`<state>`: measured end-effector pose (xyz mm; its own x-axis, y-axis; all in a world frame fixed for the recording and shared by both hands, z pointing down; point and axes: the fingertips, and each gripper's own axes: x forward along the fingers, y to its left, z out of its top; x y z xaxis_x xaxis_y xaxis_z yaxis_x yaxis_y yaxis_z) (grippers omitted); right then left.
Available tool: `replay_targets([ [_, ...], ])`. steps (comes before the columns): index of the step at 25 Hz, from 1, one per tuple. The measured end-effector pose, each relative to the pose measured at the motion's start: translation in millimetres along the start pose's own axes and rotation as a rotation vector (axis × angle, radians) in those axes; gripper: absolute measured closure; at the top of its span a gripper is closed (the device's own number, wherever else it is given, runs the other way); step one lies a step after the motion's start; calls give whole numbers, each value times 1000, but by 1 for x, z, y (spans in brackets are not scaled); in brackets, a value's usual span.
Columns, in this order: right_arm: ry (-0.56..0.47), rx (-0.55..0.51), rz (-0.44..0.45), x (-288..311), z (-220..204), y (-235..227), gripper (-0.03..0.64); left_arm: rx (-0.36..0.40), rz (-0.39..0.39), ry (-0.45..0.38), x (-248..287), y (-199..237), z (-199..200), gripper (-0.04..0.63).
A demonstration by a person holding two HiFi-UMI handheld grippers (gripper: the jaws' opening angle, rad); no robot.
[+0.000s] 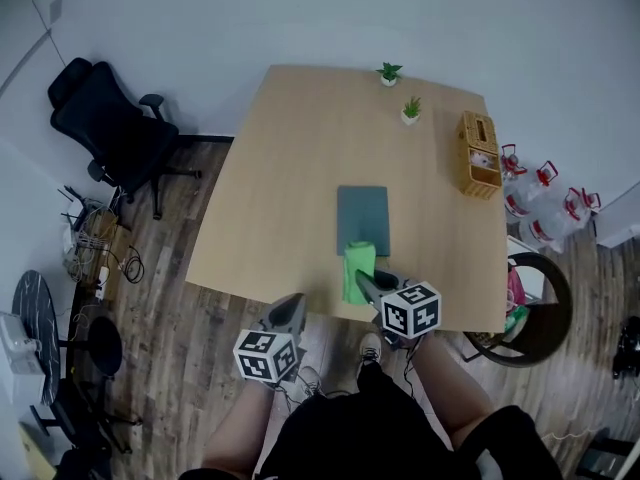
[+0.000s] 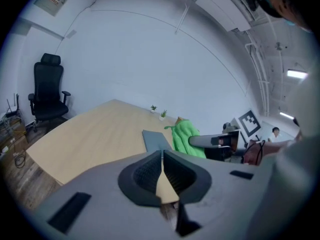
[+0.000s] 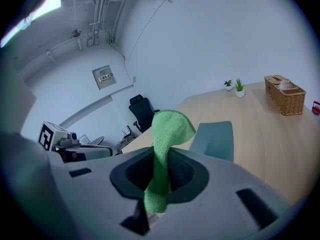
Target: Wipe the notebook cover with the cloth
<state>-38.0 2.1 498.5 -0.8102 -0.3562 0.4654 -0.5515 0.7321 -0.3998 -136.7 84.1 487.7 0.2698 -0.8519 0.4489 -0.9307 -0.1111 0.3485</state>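
A grey-blue notebook (image 1: 362,218) lies flat on the wooden table (image 1: 290,188), near its front edge. My right gripper (image 1: 366,282) is shut on a green cloth (image 1: 358,270) that hangs over the table's front edge, just below the notebook. In the right gripper view the cloth (image 3: 167,136) stands up from between the jaws, with the notebook (image 3: 214,140) just beyond. My left gripper (image 1: 292,310) is off the table's front edge, left of the cloth, shut and empty. The left gripper view shows its pads (image 2: 150,173) pressed together, the notebook (image 2: 156,140) and cloth (image 2: 187,138) ahead.
Two small potted plants (image 1: 389,73) (image 1: 411,110) and a wicker basket (image 1: 478,154) stand at the table's far right. A black office chair (image 1: 105,118) is on the floor to the left. A brown round chair (image 1: 535,313) and water jugs (image 1: 545,198) are on the right.
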Motion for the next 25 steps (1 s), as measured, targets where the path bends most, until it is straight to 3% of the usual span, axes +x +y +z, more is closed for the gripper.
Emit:
replay_targets([
  [9, -70, 53, -152, -35, -37, 47, 560, 60, -142, 23, -44, 3, -18, 583],
  [16, -115, 76, -256, -90, -62, 56, 561, 94, -243, 44, -57, -33, -36, 584],
  [20, -137, 74, -279, -120, -66, 53, 561, 113, -275, 47, -60, -63, -41, 583],
  [25, -139, 45, -249, -146, -64, 42, 561, 119, -260, 33, -54, -95, -45, 584],
])
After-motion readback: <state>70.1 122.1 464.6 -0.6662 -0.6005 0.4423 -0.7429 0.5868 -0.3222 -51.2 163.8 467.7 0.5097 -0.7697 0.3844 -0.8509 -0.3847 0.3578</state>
